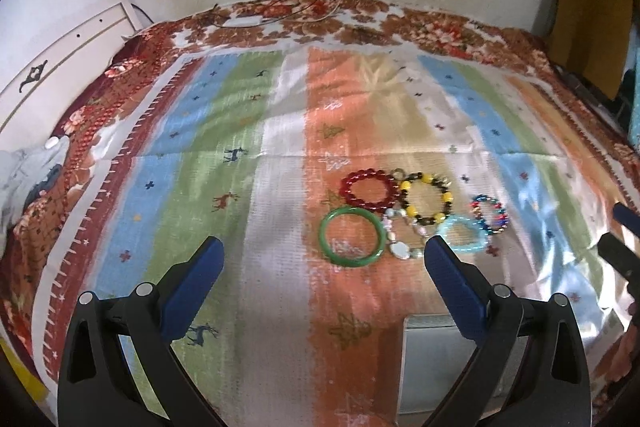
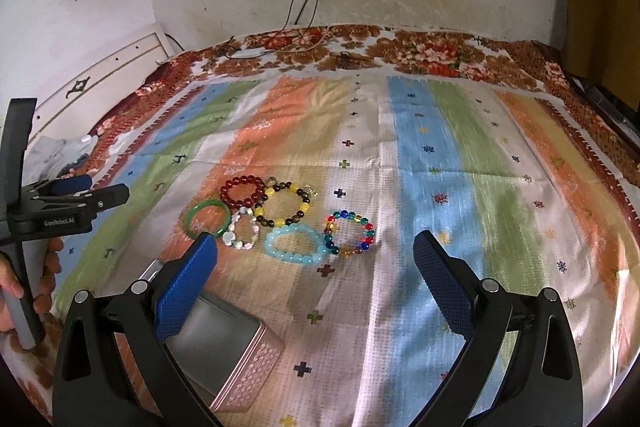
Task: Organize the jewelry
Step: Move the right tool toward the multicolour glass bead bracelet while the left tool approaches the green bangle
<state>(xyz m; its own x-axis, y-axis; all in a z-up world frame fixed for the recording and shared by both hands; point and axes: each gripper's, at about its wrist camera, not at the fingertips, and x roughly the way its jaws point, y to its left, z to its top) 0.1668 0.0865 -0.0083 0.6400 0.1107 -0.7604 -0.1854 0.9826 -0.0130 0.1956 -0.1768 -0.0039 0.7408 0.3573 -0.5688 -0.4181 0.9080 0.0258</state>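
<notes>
1. Your left tool point(image 1: 324, 263) has its two blue-padded fingers point(image 1: 196, 283) spread wide, with nothing between them.
2. Your right tool point(image 2: 316, 259) is spread just as wide and grips nothing.
3. Your left hand point(image 2: 24, 283) shows at the left edge of the right wrist view, wrapped around the grey handle of its tool.
4. Both tools point forward and tilt downward, side by side and apart.
</notes>
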